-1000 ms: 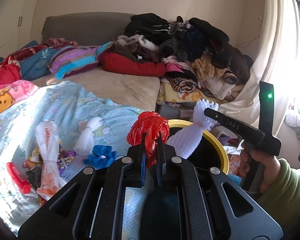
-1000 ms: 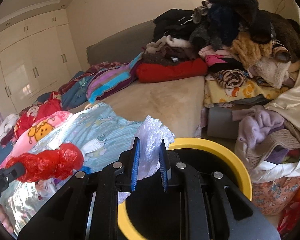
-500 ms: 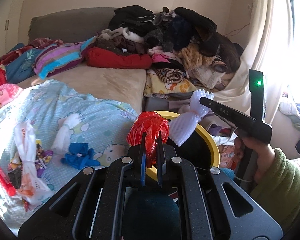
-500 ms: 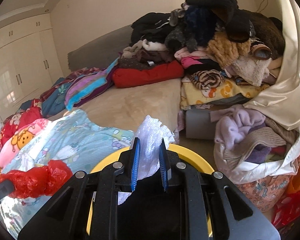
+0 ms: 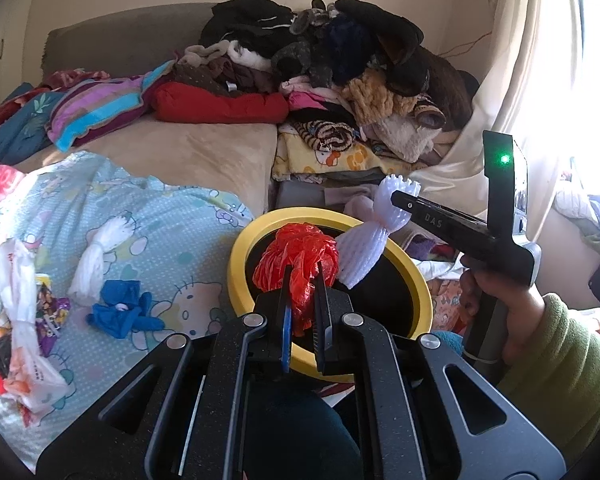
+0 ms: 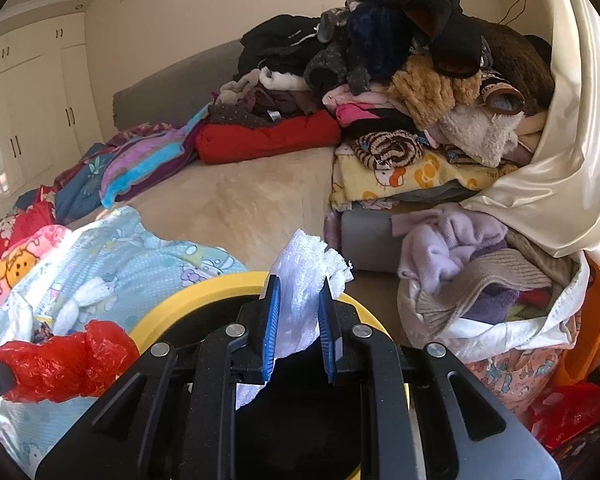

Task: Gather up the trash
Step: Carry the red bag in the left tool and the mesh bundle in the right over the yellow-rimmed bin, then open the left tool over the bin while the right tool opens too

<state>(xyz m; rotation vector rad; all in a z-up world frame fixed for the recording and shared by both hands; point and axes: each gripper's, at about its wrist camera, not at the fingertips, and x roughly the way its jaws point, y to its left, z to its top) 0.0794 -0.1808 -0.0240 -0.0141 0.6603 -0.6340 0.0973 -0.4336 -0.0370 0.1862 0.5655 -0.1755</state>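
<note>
Trash bin (image 5: pixel 236 264): your left hand-held gripper (image 5: pixel 303 316) clamps the red bag (image 5: pixel 296 256) and your right (image 6: pixel 298 328) the white foam net (image 6: pixel 304 280) above its rim; releasing off-centre could spill either outside.

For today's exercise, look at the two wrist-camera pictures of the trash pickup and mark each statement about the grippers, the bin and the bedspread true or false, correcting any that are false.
1. The left gripper is shut on a red plastic bag. True.
2. The right gripper is empty. False: it is shut on a white foam net.
3. The bin with the yellow rim is full to the top with trash. False: its inside looks dark, and no trash shows in it.
4. A crumpled blue piece lies on the light blue bedspread. True.
5. The red plastic bag already lies inside the bin. False: it is held in the left jaws above the opening.
</note>
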